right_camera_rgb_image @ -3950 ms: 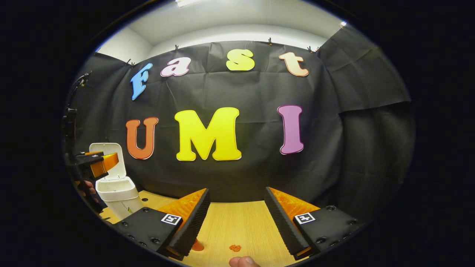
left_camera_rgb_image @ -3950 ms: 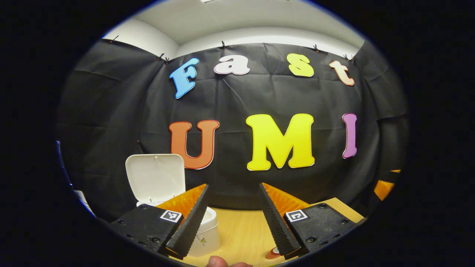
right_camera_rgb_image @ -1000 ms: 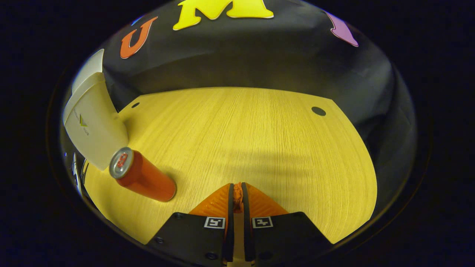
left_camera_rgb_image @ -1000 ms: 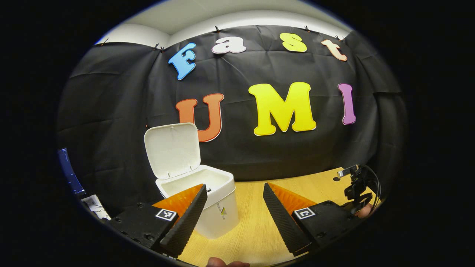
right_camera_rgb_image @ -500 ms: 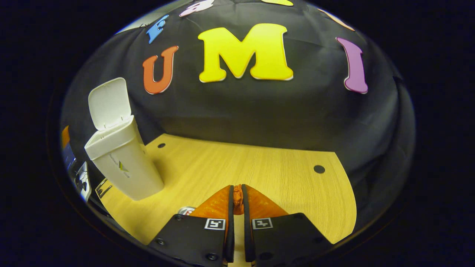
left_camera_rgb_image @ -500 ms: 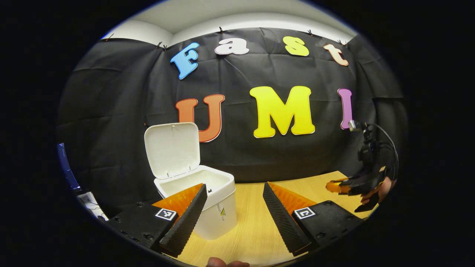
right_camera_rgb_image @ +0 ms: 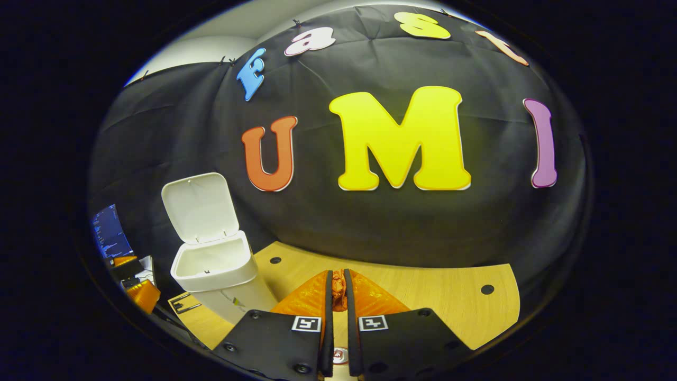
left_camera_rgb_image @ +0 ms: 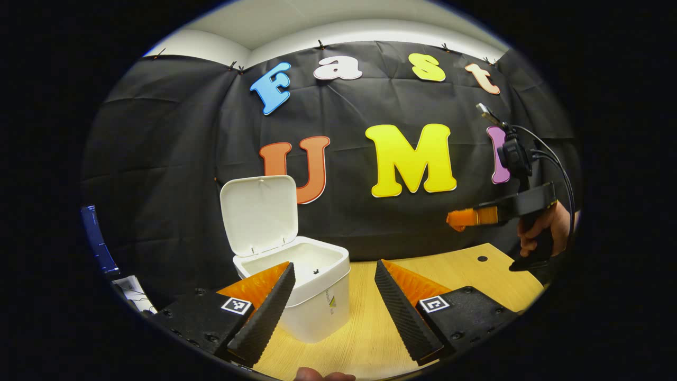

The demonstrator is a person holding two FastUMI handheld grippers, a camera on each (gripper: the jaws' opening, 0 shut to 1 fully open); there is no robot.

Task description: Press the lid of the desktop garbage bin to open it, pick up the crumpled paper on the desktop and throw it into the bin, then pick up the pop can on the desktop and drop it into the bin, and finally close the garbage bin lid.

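Fingers (right_camera_rgb_image: 337, 291) of R gripper clamp crumpled paper (right_camera_rgb_image: 337, 288); L gripper (left_camera_rgb_image: 332, 304) fingers apart by bin (left_camera_rgb_image: 317, 296), lid (left_camera_rgb_image: 259, 214) upright.

Your right gripper (right_camera_rgb_image: 337, 288) is pinching a small orange crumpled paper (right_camera_rgb_image: 338, 290), and its fingers are hiding all but a sliver of it. Below it, the pop can (right_camera_rgb_image: 339, 355) is peeking through the narrow gap as a bit of silver top; its body is staying hidden. The garbage bin (right_camera_rgb_image: 214, 267) is losing its lower front behind that gripper's left finger, and what is lying at its bottom is too dark to tell. In the left gripper view, your left gripper (left_camera_rgb_image: 333, 312) is covering the bin's near left corner. The table's (left_camera_rgb_image: 365, 328) near edge is running out of sight.
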